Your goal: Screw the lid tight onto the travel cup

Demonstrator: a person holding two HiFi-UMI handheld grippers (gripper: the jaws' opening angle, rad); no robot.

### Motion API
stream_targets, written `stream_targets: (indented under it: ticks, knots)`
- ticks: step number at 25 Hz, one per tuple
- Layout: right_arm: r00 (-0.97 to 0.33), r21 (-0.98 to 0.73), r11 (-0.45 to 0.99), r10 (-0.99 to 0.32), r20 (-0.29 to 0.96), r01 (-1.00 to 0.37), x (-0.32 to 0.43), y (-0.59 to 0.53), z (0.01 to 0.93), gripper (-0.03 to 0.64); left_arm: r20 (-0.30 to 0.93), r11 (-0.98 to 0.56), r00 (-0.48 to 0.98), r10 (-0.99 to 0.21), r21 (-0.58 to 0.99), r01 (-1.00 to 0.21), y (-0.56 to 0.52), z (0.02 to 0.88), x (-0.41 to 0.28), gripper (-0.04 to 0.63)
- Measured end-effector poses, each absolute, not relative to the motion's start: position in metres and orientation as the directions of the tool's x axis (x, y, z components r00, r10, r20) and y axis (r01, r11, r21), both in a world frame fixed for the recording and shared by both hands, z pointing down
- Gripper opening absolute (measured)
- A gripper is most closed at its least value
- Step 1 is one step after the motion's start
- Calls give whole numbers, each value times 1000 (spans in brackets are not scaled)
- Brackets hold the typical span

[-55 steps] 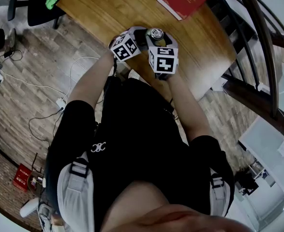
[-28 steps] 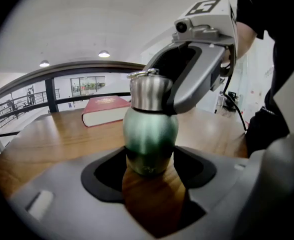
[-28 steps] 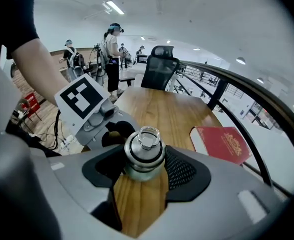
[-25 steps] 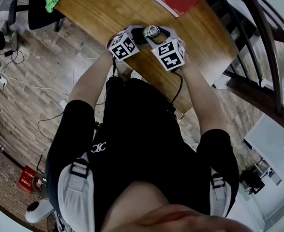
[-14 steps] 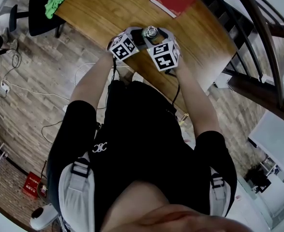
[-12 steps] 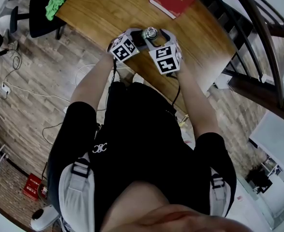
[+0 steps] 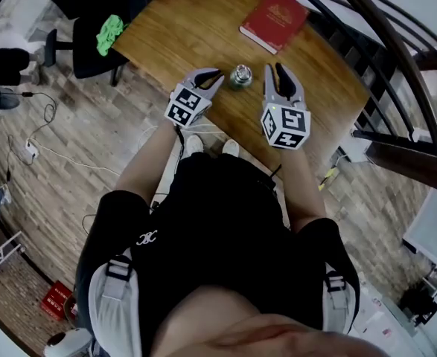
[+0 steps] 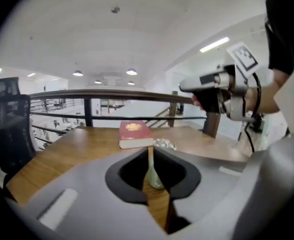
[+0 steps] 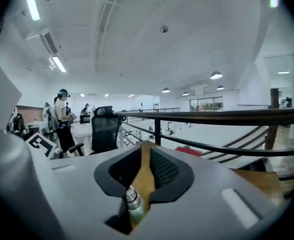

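Observation:
The travel cup, pale green with a silvery lid on top, stands upright on the wooden table. My left gripper lies just to its left and my right gripper just to its right, both apart from the cup. Each pair of jaws is closing and leaves only a narrow slit with nothing in it. Through the slit of the left gripper the cup shows beyond it. The cup also shows low in the slit of the right gripper.
A red book lies on the far part of the table, behind the cup. A black chair with a green cloth stands off the left end. A dark railing runs along the right. Cables lie on the floor at left.
Both grippers were wide around the cup's top. They have let go and drawn back to either side, and their jaws have narrowed. The cup stands alone.

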State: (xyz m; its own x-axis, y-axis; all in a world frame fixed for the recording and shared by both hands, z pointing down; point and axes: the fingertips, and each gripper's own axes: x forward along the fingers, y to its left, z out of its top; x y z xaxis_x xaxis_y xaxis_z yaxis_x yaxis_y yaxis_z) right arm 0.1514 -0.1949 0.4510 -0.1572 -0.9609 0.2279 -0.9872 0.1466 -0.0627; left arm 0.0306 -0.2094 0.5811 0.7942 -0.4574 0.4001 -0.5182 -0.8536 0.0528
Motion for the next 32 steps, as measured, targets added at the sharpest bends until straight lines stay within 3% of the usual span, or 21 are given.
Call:
stream_targets:
  ticks: [1, 7, 14, 20, 32]
  knots:
    - [-128, -68, 116, -971, 200, -991, 157, -192, 443, 8, 362, -824, 783, -506, 68, -563, -214, 567, 23, 63]
    - [-87, -51, 85, -995, 49, -995, 162, -186, 394, 3, 247, -668, 656, -713, 42, -743, -235, 481, -34, 52]
    - [-18, -43, 19, -999, -31, -999, 175, -189, 359, 2, 150, -505, 492, -857, -63, -861, -223, 390, -89, 52]
    - [-58, -59, 59, -998, -12, -997, 168, -186, 367, 2, 117, -447, 433, -894, -158, -880, -212, 373, -93, 52]
    - [-79, -64, 77, -996, 33, -995, 170, -181, 373, 3, 109, -485, 475, -873, -111, -867, -204, 370, -71, 54]
